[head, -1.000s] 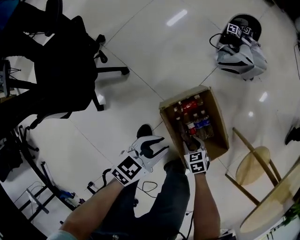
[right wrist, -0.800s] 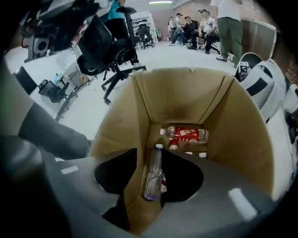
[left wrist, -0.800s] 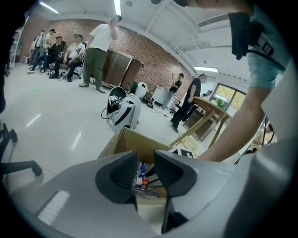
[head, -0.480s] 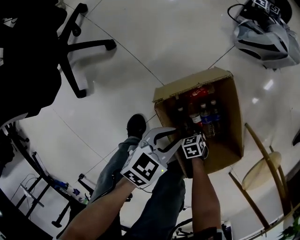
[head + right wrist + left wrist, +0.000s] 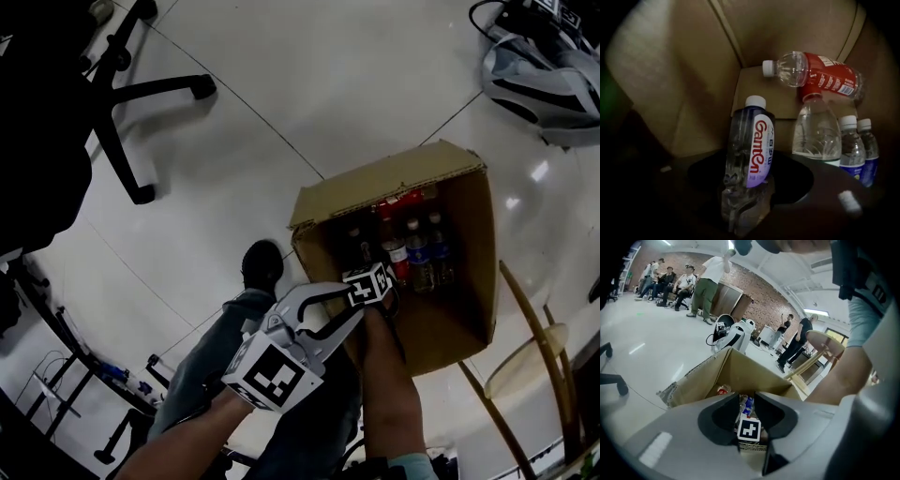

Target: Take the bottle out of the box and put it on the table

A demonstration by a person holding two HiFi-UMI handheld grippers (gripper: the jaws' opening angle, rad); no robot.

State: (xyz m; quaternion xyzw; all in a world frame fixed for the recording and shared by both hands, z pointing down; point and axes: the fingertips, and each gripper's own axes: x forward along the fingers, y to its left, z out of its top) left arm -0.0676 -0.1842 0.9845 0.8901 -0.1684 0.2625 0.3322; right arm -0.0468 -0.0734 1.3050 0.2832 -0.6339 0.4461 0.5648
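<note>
**Right gripper down in the box, Ganten bottle between its jaws**

Look round first. The cardboard box point(image 5: 394, 178) sits on the tiled floor, with your shoe point(image 5: 262, 264) just off its near-left corner. An office chair point(image 5: 155, 89) is well off to the far left, a grey bag point(image 5: 539, 66) far right and a wooden stool point(image 5: 525, 352) near right.

Inside the box it's crowded. The Ganten bottle point(image 5: 751, 136) stands upright near the left wall. Just right of it is a clear bottle point(image 5: 817, 131), then two blue-labelled bottles point(image 5: 857, 154). A red-labelled bottle point(image 5: 820, 74) lies on its side across the tops at the far wall.

Your right forearm plunges steeply into the box. The right gripper point(image 5: 751, 176) has its jaws opening either side of the Ganten bottle, with dark gaps at both sides and no squeeze on it.

Your left gripper point(image 5: 354, 305) hovers at the near rim, tilted down toward the box. Its jaws are easing closed, wide apart and holding nothing.
</note>
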